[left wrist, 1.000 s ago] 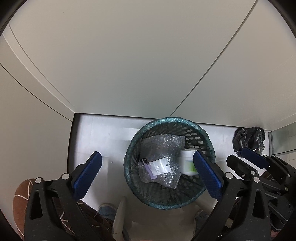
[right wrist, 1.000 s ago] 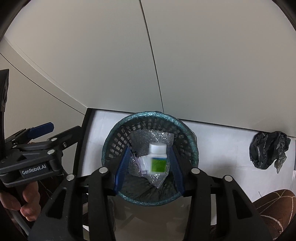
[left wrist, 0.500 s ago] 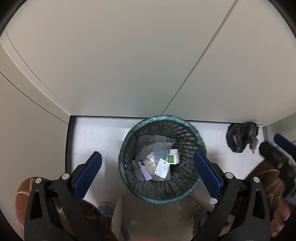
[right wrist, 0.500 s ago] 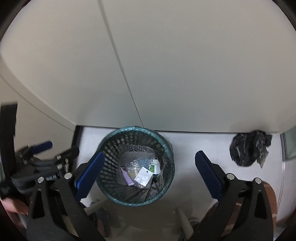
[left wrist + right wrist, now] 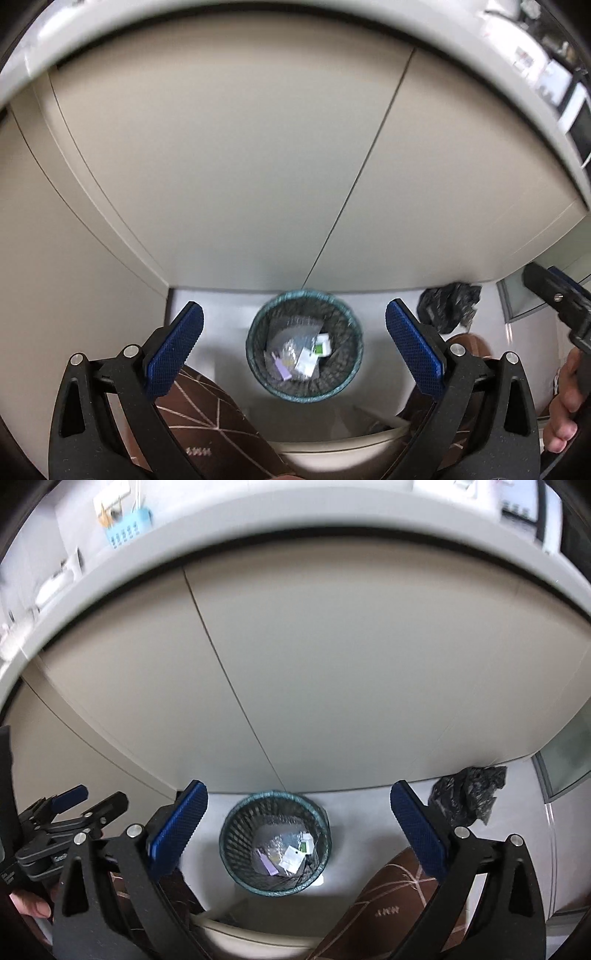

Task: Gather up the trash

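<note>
A teal mesh waste basket [image 5: 255, 354] stands on the floor under a desk; it also shows in the right wrist view [image 5: 231, 853]. Inside lie bubble wrap, paper scraps and a small white bottle with a green label [image 5: 320, 346], also in the right wrist view [image 5: 305, 845]. My left gripper [image 5: 294, 349] is open and empty, high above the basket. My right gripper [image 5: 299, 829] is open and empty, also high above it.
A crumpled black plastic bag [image 5: 448, 308] lies on the floor to the right of the basket, seen too in the right wrist view [image 5: 467, 794]. The desk edge [image 5: 295, 520] curves overhead, with a blue holder [image 5: 127, 530] on it. The person's brown-patterned legs are below.
The right gripper opened and let the white bottle fall into the basket. Both grippers then rose well away from the basket, bringing the desk edge into view.
</note>
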Tool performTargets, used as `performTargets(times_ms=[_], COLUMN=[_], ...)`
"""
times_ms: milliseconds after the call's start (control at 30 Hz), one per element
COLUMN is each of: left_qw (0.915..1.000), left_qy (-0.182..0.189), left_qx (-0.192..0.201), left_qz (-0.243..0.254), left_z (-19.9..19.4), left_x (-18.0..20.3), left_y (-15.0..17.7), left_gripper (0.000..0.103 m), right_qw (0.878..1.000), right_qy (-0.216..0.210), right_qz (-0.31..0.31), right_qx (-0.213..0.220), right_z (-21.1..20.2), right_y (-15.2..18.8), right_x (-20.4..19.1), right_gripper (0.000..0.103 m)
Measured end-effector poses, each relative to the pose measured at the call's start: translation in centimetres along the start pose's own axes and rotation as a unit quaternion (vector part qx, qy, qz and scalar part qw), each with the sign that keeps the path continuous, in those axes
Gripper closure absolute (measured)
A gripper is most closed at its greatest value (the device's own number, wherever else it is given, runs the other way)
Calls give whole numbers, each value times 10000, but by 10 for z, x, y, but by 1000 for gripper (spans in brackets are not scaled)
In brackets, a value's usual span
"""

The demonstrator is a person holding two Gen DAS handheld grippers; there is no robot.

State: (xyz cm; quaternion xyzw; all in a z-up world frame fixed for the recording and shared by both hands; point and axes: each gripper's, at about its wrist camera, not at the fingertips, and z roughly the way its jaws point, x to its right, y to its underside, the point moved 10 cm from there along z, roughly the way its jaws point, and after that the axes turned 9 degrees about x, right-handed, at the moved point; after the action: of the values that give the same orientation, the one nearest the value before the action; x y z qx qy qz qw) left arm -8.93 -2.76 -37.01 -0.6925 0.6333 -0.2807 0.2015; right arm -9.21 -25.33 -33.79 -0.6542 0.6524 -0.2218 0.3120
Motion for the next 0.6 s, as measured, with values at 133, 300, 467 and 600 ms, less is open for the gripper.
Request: performTargets(times_ms=[133,300,467,600], left_qw=[9990,9975,9963,9966], left_qy=[-30,-96,-149,-195], left_qx=[423,685,847,801], left_qz=[106,132,80,40], left_z=[-55,-111,-149,-162], left_x=[13,24,27,26], left_y=[-37,-70,-91,-96], left_gripper=[6,6,6,6], right_qw=[9998,9988,9977,9978], right_qy=[-112,-191,-122,-180], right_qz=[-69,-270,-369,-302], right_qx=[172,367,556,564], right_z=[-45,-97,-140,-156], right_y=[-30,-58,-81,-88], right_x=[-8,-23,-33,-37], right_gripper=[8,8,8,8])
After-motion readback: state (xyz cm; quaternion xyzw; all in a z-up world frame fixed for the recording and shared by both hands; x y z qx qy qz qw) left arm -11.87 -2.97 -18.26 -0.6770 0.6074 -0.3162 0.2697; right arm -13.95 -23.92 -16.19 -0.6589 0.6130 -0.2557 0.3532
